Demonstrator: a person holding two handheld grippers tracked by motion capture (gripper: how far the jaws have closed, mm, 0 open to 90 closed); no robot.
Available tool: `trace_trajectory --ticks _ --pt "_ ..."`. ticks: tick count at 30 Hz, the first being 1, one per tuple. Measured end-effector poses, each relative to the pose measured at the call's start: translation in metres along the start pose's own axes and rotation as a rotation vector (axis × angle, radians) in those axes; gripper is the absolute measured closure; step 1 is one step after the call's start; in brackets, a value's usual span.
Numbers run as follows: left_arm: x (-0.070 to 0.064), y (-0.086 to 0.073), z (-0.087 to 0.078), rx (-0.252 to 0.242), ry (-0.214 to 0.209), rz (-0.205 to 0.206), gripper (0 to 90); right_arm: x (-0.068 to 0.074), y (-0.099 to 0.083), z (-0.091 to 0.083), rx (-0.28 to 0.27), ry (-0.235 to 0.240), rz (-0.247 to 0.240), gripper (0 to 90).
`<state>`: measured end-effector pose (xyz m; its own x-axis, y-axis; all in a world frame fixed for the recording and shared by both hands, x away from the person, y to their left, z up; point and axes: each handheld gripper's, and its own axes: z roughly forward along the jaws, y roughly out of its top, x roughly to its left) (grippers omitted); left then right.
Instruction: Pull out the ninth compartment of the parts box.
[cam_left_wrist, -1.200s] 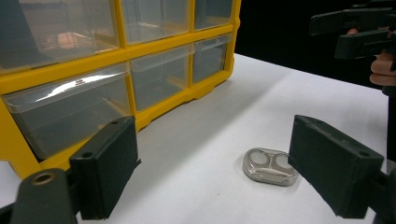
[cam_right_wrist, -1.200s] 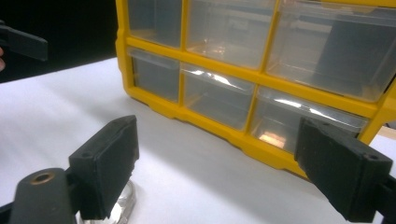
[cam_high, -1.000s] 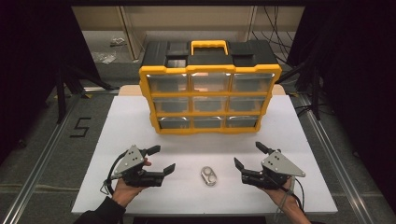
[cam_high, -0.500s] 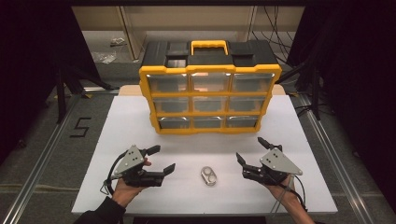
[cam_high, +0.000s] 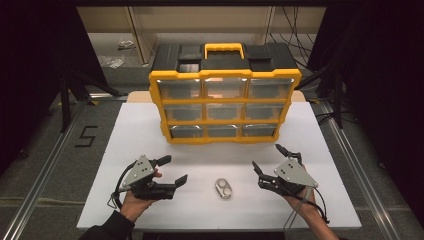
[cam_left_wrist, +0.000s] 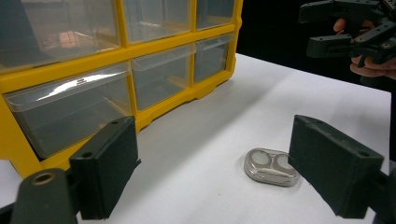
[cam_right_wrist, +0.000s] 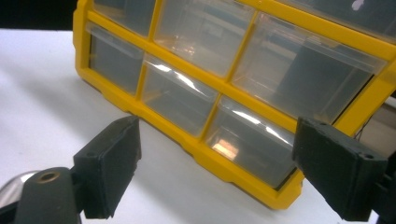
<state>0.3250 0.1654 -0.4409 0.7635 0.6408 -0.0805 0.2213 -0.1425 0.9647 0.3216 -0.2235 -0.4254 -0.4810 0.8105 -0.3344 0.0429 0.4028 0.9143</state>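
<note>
In the high view we see a white table (cam_high: 150, 125) with a yellow and black drawer cabinet (cam_high: 225, 92) standing in the upper middle of the frame. It has nine clear drawers in three rows, and a yellow handle on its black top.

In the lower middle of the frame, a small silver case (cam_high: 223, 189) with two round windows lies flat on the table. It lies between the two grippers and touches neither of them.

The left gripper (cam_high: 168, 170) is at the lower left of the frame, held by the person's left hand (cam_high: 131, 202). Its jaws are spread apart and hold nothing — they point toward the right side of the frame. The case is near it, a little lower and to the right of its jaw tips.

The right gripper (cam_high: 270, 162) is at the lower right, held by the right hand (cam_high: 300, 200). Its jaws are also spread wide and hold nothing; they point toward the upper left. The case is to the left of it and slightly lower.

In the left gripper view, the silver case (cam_left_wrist: 271, 166) lies in the lower right part of the frame, just beside the right jaw, between the two jaws but beyond their tips. The cabinet (cam_left_wrist: 140, 70) fills the upper left, and the other gripper (cam_left_wrist: 348, 30) is at the upper right corner.

In the right gripper view, the open jaws frame the lower drawers of the cabinet (cam_right_wrist: 224, 116). A rounded silver edge, probably the case (cam_right_wrist: 11, 186), shows at the lower left border.
</note>
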Motion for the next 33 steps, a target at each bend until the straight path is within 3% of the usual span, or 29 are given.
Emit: trace_trajectory --ticks 10,15,25,33 --pt "0.000 0.000 0.000 0.002 0.002 -0.001 15.4 0.002 0.000 0.010 0.010 -0.039 -0.121 17.4" --pt "0.000 0.000 0.000 0.001 0.002 0.002 15.4 0.001 -0.001 0.012 0.011 -0.055 -0.157 17.7" --pt "0.000 0.000 0.000 0.004 0.003 0.003 15.4 0.003 -0.004 0.024 0.028 -0.112 -0.302 18.9" --pt "0.000 0.000 0.001 0.006 0.002 0.006 15.4 0.003 -0.007 0.031 0.040 -0.138 -0.385 20.1"
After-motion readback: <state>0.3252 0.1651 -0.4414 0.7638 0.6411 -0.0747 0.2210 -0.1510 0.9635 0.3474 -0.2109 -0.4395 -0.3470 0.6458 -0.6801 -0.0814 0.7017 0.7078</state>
